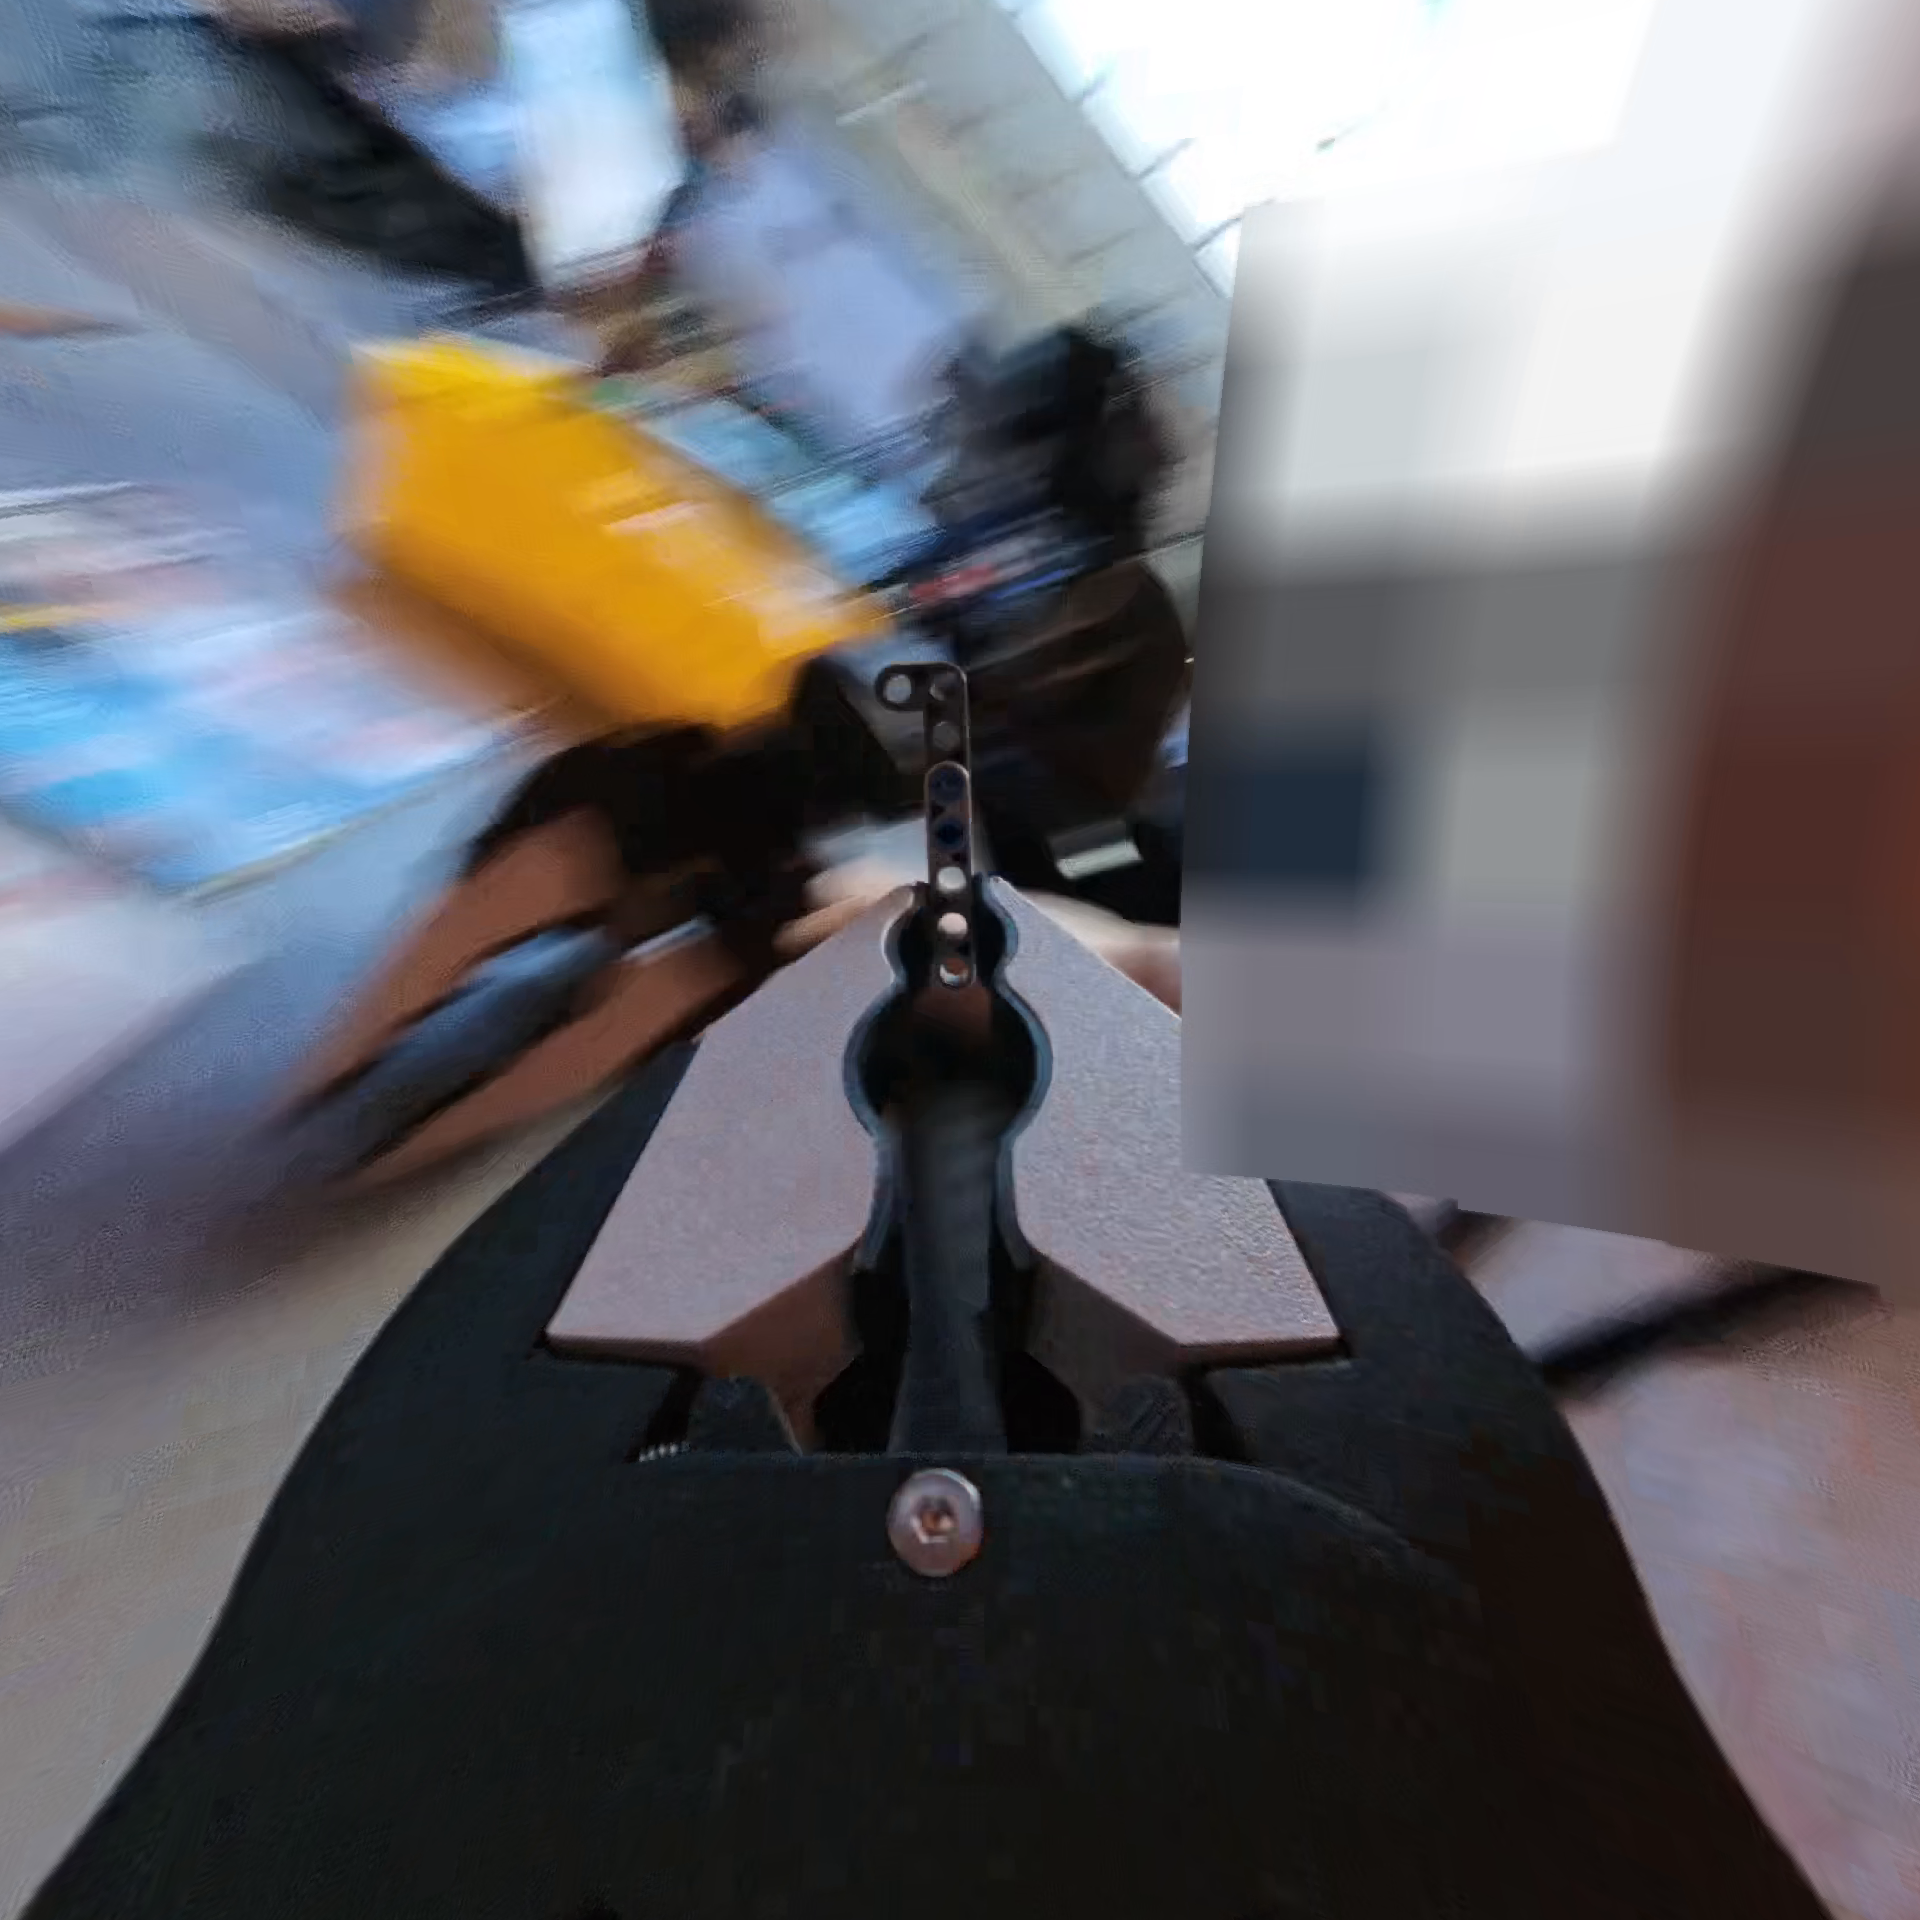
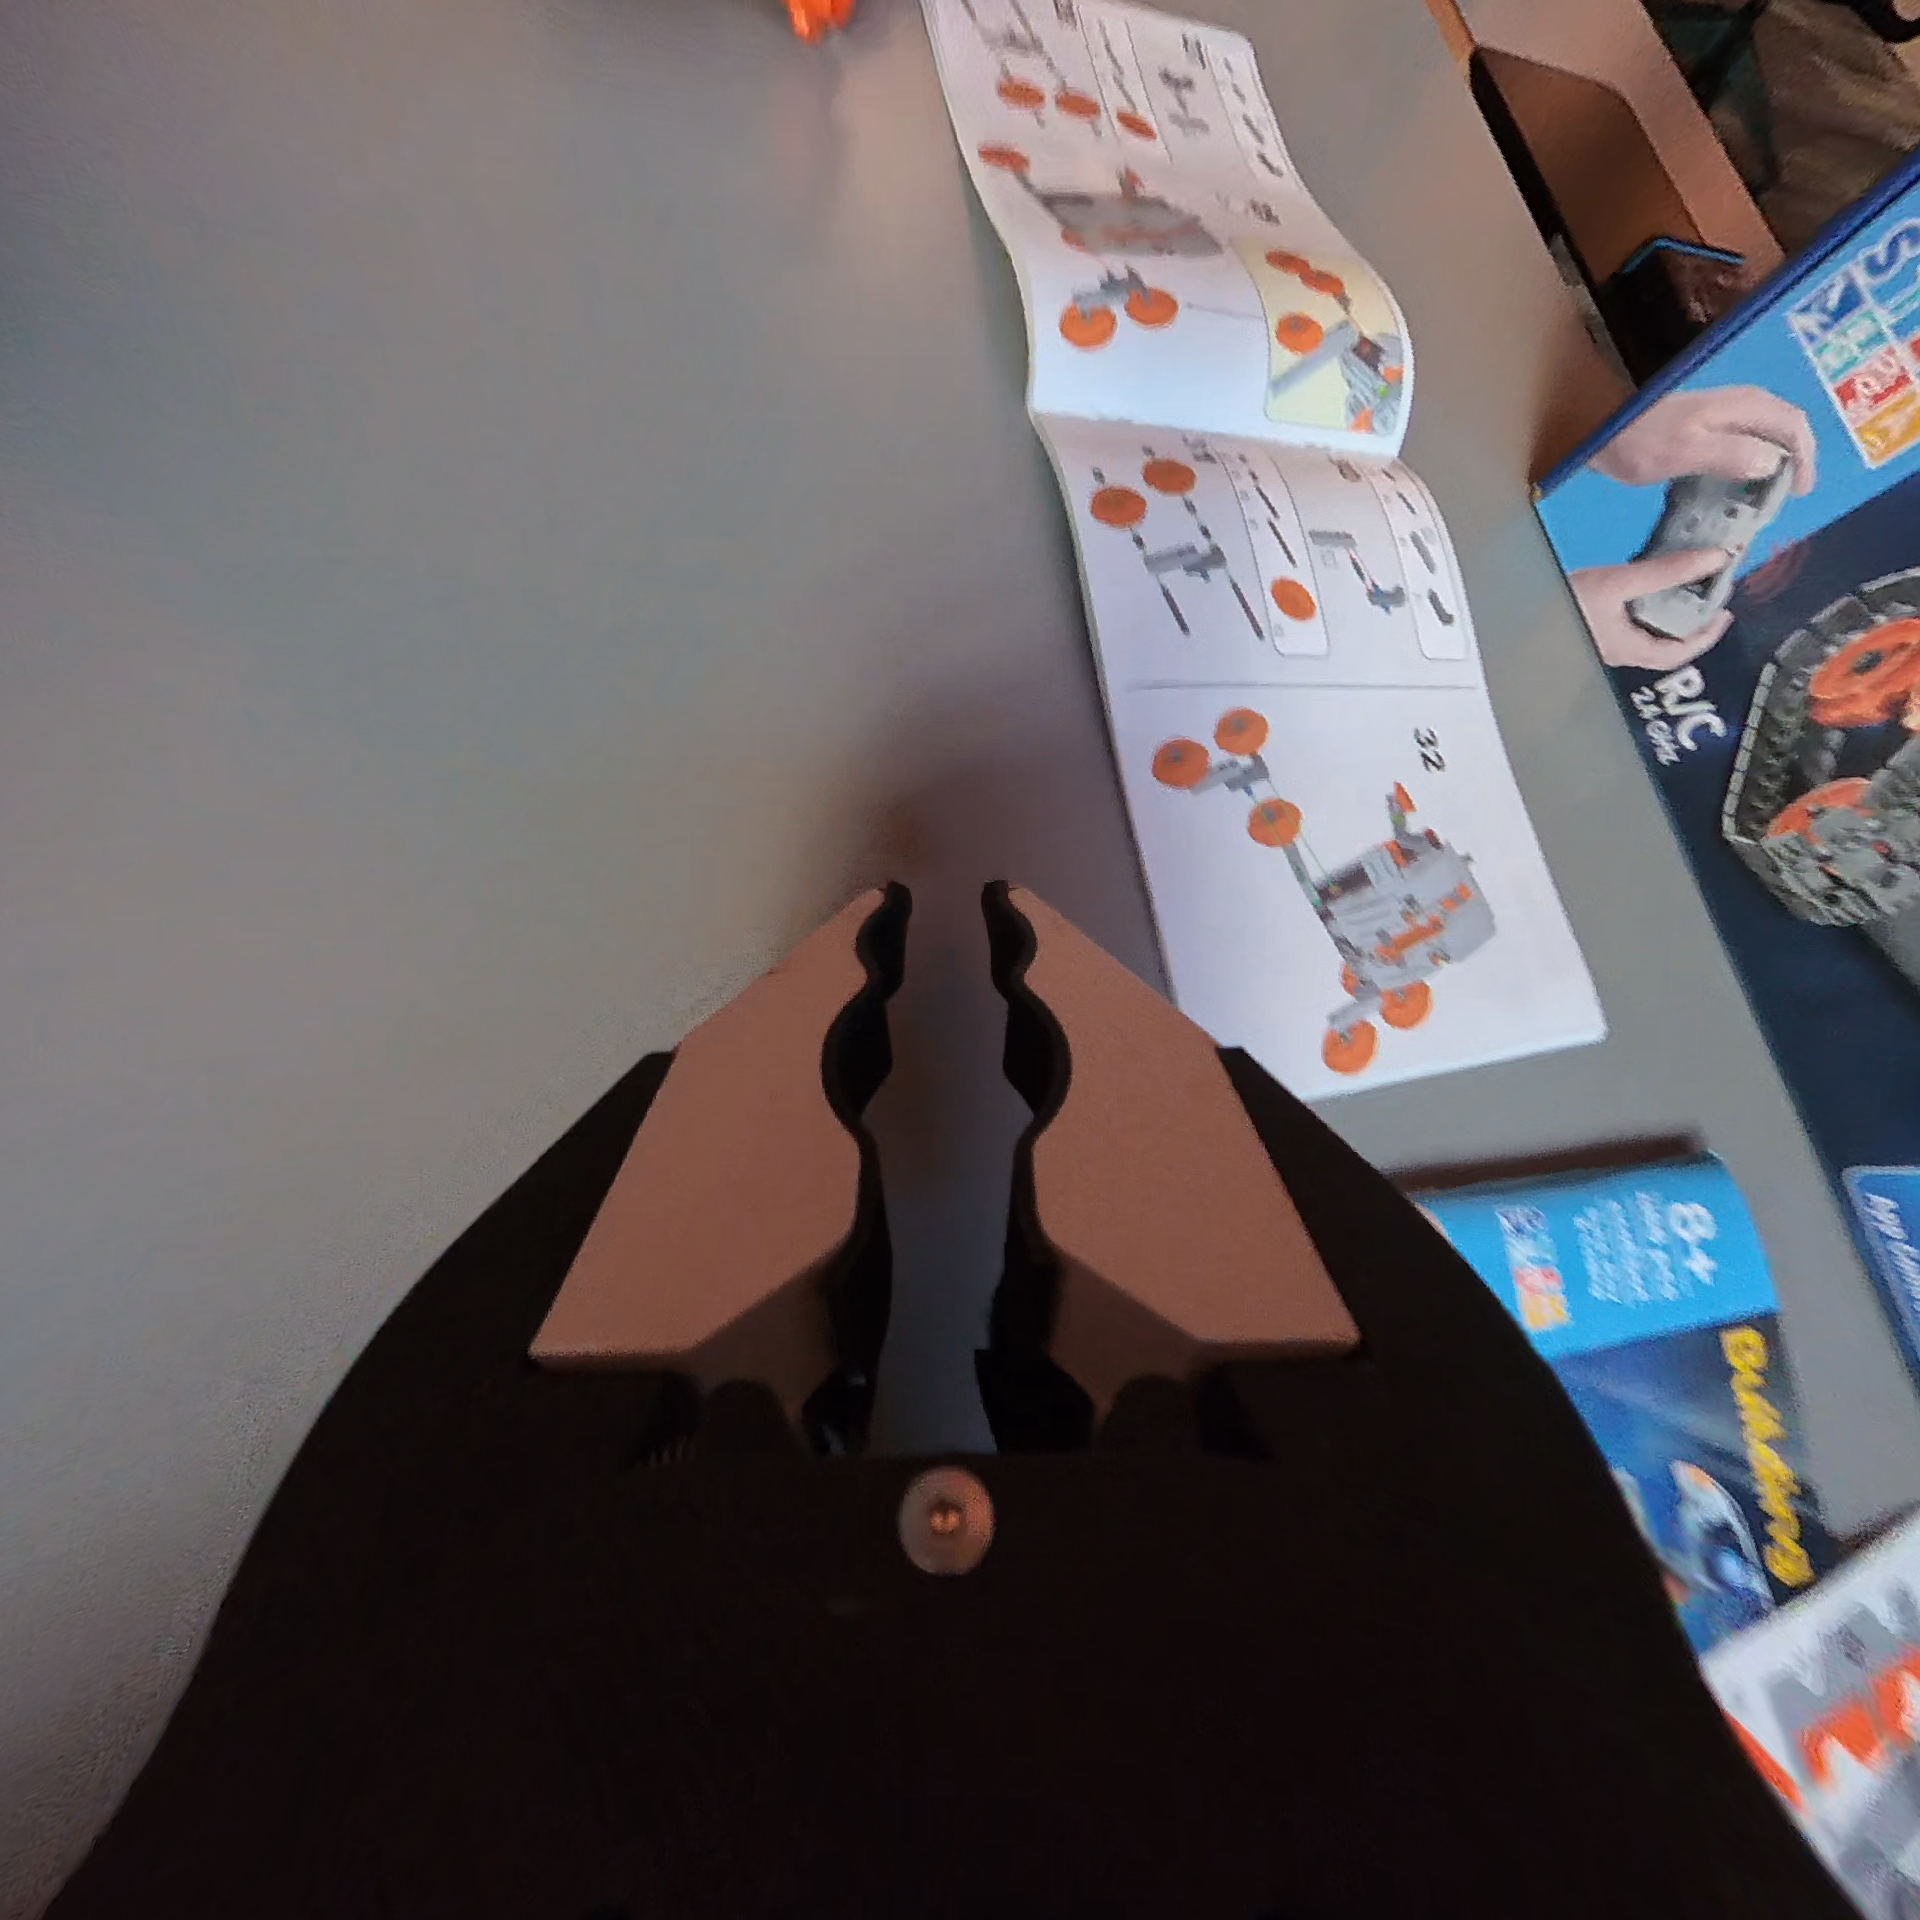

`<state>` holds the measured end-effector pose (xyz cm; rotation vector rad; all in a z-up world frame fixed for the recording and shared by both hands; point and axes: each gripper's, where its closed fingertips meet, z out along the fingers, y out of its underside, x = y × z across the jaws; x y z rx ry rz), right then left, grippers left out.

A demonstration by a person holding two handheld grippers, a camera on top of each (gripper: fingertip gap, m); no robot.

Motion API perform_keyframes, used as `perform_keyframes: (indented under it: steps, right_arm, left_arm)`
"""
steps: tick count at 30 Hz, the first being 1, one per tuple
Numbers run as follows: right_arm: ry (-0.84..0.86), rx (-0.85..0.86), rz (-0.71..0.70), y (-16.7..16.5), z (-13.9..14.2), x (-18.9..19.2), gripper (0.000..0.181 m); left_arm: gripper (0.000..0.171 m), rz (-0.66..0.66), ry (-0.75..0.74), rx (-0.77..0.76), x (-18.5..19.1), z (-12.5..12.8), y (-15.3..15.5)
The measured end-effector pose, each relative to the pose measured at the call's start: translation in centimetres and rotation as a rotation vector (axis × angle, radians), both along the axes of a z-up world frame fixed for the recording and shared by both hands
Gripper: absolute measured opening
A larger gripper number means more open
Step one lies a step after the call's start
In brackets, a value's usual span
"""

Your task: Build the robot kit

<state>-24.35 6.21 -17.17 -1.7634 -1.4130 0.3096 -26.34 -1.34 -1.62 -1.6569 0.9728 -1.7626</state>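
While bkgd was motion-blurred, left gripper [image 1: 951, 904] clamped a thin perforated L-beam [image 1: 948, 800], pointing 12 o'clock. Right gripper [image 2: 945, 902] narrowly parted, empty, above grey table [image 2: 416, 520]; instruction booklet [image 2: 1299, 675] at 2 o'clock.

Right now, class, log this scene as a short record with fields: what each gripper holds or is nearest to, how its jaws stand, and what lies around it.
Left gripper: jaws shut on a thin dark beam with holes, L-shaped at its far end.
Left surroundings: motion-blurred; a yellow shape.
Right gripper: jaws apart, holding nothing, over a grey table.
Nearest to right gripper: an open instruction booklet.
Also on table: a blue toy box, a small blue booklet, an orange part at the far edge.
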Motion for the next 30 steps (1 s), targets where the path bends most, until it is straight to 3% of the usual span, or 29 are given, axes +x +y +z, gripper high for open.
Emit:
perform_keyframes:
  steps: [1,3,5,9,20,24,30]
  right_arm:
    - [-0.03,0.016,-0.012,0.3,-0.2,0.7,0.014]
    - [-0.044,0.015,-0.036,0.8,-0.3,1.7,0.014]
    - [-0.04,0.013,-0.058,1.2,-0.1,2.5,0.014]
    - [-0.036,0.021,-0.081,1.7,0.4,3.4,0.015]
    - [-0.078,0.008,-0.066,1.5,-0.5,3.7,0.015]
    - [-0.064,-0.004,-0.076,1.7,-0.6,3.8,0.015]
    - [-0.084,0.012,-0.077,1.8,-0.6,4.1,0.015]
  left_arm:
    - [0.005,0.157,0.209,0.079,-1.3,-3.0,2.4]
    - [0.005,0.375,0.468,0.091,-5.1,-6.7,5.4]
    - [0.005,0.532,0.577,0.071,-8.5,-8.5,7.2]
    - [0.005,0.642,0.715,0.01,-12.3,-11.6,8.0]
    - [0.005,0.556,0.951,0.099,-12.2,-16.0,7.8]
    - [0.005,0.489,0.875,0.062,-10.9,-15.9,6.9]
    - [0.005,0.361,0.74,-0.125,-8.9,-15.9,5.0]
